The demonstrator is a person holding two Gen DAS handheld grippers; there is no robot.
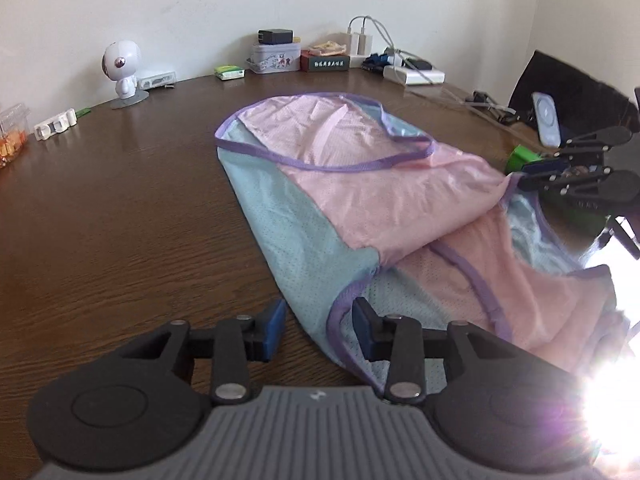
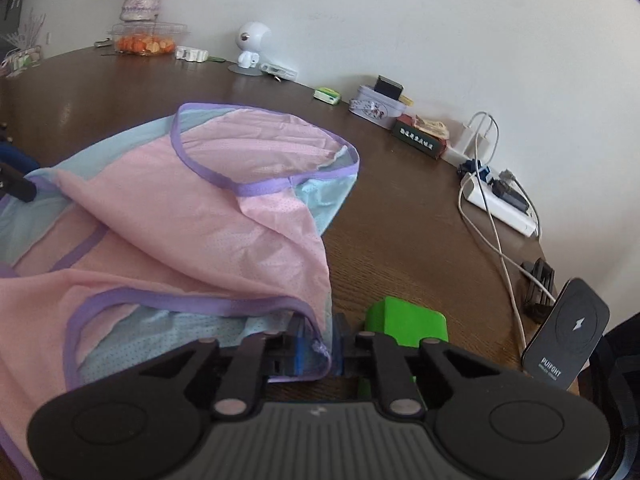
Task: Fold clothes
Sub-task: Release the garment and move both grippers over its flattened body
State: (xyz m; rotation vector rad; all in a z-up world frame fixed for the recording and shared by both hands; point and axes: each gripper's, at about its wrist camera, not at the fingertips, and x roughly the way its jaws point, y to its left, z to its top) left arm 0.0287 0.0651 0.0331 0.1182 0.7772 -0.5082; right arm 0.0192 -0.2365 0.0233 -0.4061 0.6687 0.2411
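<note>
Right tongs point(image 2: 316, 350) pinching the purple-trimmed edge of the pink and blue garment point(image 2: 192, 216); left tongs point(image 1: 320, 330) spreading wide just over its near corner.

Lying half-folded mid-table point(image 1: 120, 200), with bare wood opening broadly to the left of the garment. Crowding the right side: green block point(image 2: 404, 322) just beside the pinching fingers, black charger stand point(image 2: 568, 344) and white power strip point(image 2: 500, 204) beyond. Reaching in low and level from opposite edges.

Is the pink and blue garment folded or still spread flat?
Partly folded: one pink section of the garment is doubled over the rest, and the right gripper pinches its purple-trimmed edge.
</note>
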